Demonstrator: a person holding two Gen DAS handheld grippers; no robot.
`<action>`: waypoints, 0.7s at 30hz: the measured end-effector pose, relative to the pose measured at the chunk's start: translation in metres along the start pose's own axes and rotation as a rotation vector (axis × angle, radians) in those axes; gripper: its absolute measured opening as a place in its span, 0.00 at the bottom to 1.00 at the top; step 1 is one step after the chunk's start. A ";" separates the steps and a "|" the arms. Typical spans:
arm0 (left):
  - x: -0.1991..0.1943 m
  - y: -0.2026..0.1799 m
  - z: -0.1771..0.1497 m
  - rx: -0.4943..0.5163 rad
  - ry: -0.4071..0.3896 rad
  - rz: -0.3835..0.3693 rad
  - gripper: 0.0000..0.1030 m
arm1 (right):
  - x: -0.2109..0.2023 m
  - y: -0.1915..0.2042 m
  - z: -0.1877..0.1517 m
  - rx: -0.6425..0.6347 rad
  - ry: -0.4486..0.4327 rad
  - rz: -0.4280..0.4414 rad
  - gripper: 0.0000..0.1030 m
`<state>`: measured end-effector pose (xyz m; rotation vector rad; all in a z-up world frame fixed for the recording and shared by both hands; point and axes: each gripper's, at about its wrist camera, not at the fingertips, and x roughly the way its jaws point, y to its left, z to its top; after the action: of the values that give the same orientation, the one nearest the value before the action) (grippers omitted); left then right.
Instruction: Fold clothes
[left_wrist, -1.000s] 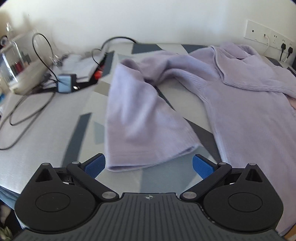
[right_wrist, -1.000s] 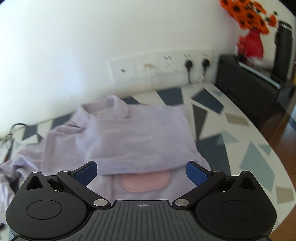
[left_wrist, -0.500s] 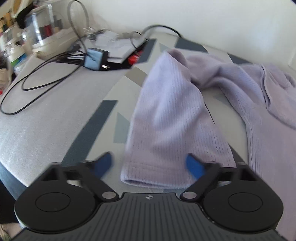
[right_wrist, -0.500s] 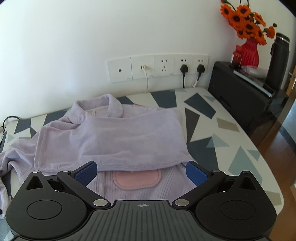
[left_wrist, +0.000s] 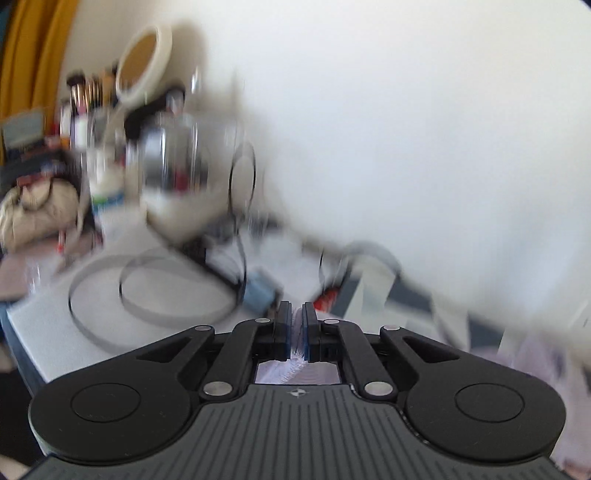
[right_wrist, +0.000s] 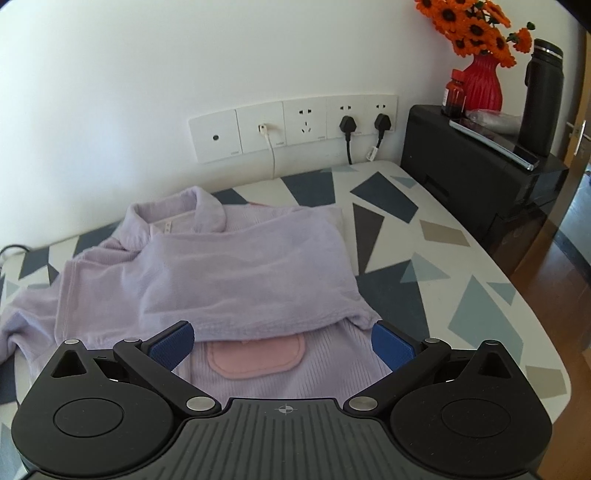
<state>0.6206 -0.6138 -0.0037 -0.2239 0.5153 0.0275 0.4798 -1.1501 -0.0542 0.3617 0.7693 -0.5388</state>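
Fabric sits pinched in your left gripper (left_wrist: 296, 325): its blue pads are drawn together on a thin fold of lilac ribbed cloth, which shows between them and in the gap just behind. That view is badly smeared. Beyond the fingers you have loops of black cable (left_wrist: 155, 295) on a pale surface, a small blue-grey box (left_wrist: 260, 293) just past the fingertips, and a cluttered heap of jars and bottles against the white wall; details there cannot be made out.

Your right gripper (right_wrist: 282, 341) stands with its jaws spread wide and nothing between the pads. It hangs over the near edge of the lilac sweater (right_wrist: 229, 273), which lies on the table (right_wrist: 461, 280) covered in a grey, blue and white triangle pattern. The sweater's collar (right_wrist: 177, 214) points toward the wall. One sleeve (right_wrist: 255, 280) is folded across the body, and below its hem a pink patch (right_wrist: 256, 356) shows, between the two open fingers.

On the wall behind runs a row of sockets (right_wrist: 295, 127) with two black plugs and a white one in them. To the right, a black cabinet (right_wrist: 476, 177) carries a red vase of orange flowers (right_wrist: 482, 83), a brown bottle (right_wrist: 455, 94) and a black flask (right_wrist: 541, 96).
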 end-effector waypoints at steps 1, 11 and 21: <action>-0.010 -0.004 0.014 -0.003 -0.042 -0.022 0.06 | 0.001 0.000 0.002 0.004 -0.004 0.010 0.99; -0.053 -0.140 0.033 0.101 -0.084 -0.364 0.04 | 0.015 -0.003 0.006 0.004 -0.010 0.066 0.99; -0.031 -0.221 -0.020 0.215 -0.005 -0.273 0.81 | 0.047 -0.086 0.007 0.053 0.048 0.129 0.99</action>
<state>0.6025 -0.8329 0.0400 -0.0826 0.4750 -0.2914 0.4616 -1.2384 -0.0938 0.4720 0.7736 -0.4313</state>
